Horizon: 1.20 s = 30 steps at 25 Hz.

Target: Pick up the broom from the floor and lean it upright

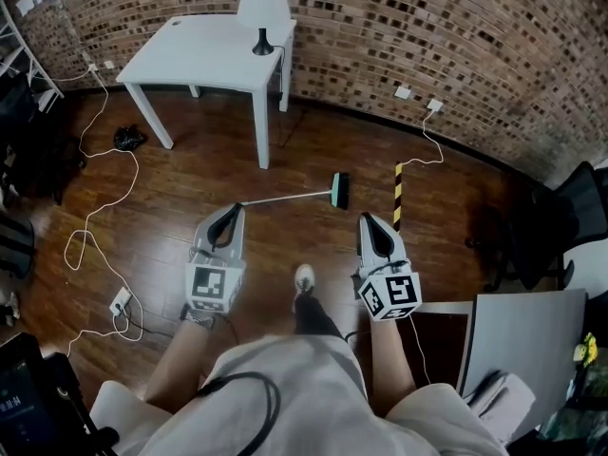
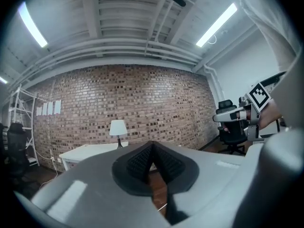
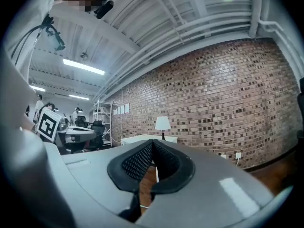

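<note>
The broom [image 1: 302,196] lies flat on the wooden floor in the head view. Its thin pale handle runs left from a dark teal head [image 1: 339,190]. My left gripper [image 1: 235,209] hovers with its tip close by the handle's free end, jaws shut and empty. My right gripper [image 1: 369,218] is held to the right of the broom head, a little nearer me, also shut with nothing in it. In the left gripper view my left gripper [image 2: 152,144] has its black pads meeting, and in the right gripper view my right gripper [image 3: 152,141] shows the same. Both point level at the brick wall.
A white table [image 1: 204,50] with a white lamp [image 1: 263,12] stands against the brick wall beyond the broom. A yellow-and-black striped bar [image 1: 397,193] is right of the broom head. White cables [image 1: 95,226] and a power strip [image 1: 121,301] lie at left. Office chairs [image 1: 579,207] stand at right.
</note>
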Each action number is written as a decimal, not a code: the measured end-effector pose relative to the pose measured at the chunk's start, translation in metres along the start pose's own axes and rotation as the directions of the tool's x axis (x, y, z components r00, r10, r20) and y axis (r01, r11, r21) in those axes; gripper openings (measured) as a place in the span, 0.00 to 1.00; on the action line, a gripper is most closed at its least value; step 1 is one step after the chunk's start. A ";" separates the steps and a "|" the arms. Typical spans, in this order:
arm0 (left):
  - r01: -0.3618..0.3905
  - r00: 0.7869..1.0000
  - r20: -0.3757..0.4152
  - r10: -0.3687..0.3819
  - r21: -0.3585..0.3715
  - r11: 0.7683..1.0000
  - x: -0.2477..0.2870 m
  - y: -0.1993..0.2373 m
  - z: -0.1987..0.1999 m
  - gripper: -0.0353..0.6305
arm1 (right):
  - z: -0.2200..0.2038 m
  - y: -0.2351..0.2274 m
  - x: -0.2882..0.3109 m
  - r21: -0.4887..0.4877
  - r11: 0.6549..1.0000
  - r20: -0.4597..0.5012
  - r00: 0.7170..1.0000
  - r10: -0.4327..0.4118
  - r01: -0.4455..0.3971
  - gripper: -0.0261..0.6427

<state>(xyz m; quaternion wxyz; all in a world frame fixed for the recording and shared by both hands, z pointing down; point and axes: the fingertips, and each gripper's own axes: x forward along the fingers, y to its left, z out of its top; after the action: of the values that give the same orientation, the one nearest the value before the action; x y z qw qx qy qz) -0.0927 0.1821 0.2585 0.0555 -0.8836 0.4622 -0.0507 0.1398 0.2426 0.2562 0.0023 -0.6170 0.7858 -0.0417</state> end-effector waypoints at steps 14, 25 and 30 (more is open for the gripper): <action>-0.076 0.997 -0.005 0.076 -0.029 0.997 0.144 0.009 0.021 0.06 | 0.034 -0.101 0.117 -0.092 0.989 0.005 0.993 0.117 -0.116 0.06; -0.115 0.993 -0.027 0.115 -0.027 0.993 0.188 0.039 0.018 0.06 | 0.045 -0.137 0.177 -0.094 0.988 0.021 0.992 0.122 -0.119 0.06; -0.097 0.995 -0.040 0.096 -0.032 0.995 0.204 0.053 0.008 0.06 | 0.045 -0.136 0.195 -0.095 0.991 0.012 0.995 0.100 -0.098 0.06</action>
<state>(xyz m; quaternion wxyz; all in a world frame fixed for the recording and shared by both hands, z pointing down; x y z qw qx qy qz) -0.0188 -0.0158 0.2505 0.0339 -0.8599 0.5062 -0.0568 0.2278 0.0186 0.2302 -0.0183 -0.5770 0.8166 0.0006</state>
